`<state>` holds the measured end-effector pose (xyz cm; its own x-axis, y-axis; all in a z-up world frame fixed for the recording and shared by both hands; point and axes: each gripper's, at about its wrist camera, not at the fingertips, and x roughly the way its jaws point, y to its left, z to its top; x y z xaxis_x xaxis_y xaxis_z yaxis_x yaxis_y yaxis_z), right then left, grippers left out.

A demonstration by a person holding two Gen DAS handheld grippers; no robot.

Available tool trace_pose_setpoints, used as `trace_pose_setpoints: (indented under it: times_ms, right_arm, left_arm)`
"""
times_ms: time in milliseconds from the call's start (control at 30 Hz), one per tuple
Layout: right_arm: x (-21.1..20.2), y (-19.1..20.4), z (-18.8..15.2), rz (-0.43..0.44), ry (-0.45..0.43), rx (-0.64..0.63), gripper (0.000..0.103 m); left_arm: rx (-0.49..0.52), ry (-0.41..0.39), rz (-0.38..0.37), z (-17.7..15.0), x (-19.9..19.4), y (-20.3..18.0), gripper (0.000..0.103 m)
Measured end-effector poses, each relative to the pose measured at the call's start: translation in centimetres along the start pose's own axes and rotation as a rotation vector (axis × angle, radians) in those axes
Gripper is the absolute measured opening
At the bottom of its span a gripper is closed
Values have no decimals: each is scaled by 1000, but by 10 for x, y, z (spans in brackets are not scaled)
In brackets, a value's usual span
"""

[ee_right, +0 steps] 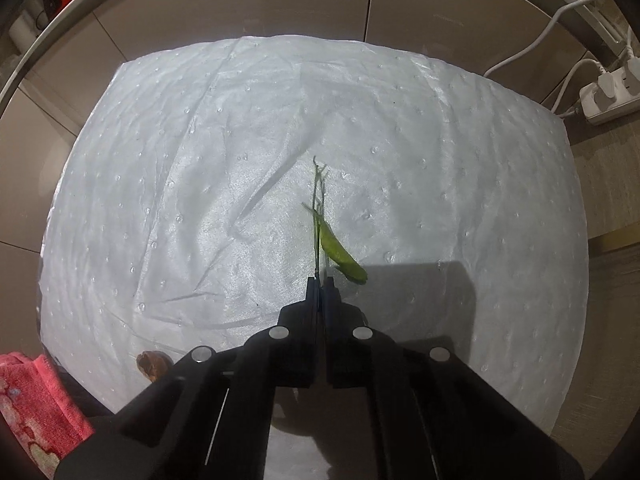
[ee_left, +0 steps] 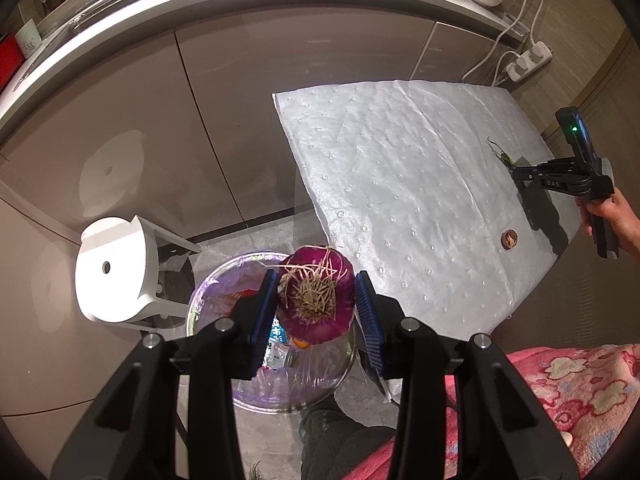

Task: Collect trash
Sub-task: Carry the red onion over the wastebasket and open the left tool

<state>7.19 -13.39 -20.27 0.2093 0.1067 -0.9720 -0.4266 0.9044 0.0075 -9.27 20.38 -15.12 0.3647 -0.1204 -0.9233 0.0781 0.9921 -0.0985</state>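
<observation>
Left claw grips an onion over the bin; right claw pinches a green stem on the pad.

The left claw (ee_left: pixel 316 308) has its blue pads clamped on either side of a purple onion (ee_left: pixel 318 300), root end facing the camera, and the bin (ee_left: pixel 224 280) with its clear liner sits directly below it, already holding a few wrappers. Left of the bin stands a white stool (ee_left: pixel 116 268). The right claw (ee_right: pixel 320 284) has its jaws closed together on the thin stalks of a green stem (ee_right: pixel 320 216), whose leaf lies on the white pad (ee_right: pixel 200 160) just ahead of and right of the tips. A brown scrap (ee_right: pixel 150 364) lies on the pad behind and left of this claw, near a pink cloth (ee_right: pixel 36 396). A hand (ee_left: pixel 616 216) holds the right claw's handle.
</observation>
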Motion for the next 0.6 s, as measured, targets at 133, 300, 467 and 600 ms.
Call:
trace_pose_setpoints:
  times_ms: [133, 300, 467, 600]
  right_arm:
    - [-18, -3, -3, 36, -32, 51, 3]
    - [-72, 12, -8, 137, -157, 137, 4]
    - [-134, 47, -11, 254, -298, 189, 4]
    - [-174, 78, -12, 359, -382, 216, 4]
  left_arm:
    - [-17, 10, 4, -5, 2, 9, 39]
    - [-21, 34, 2, -18, 10, 26, 39]
    - [-16, 93, -7, -41, 34, 43, 39]
    - [4, 157, -19, -58, 68, 53, 39]
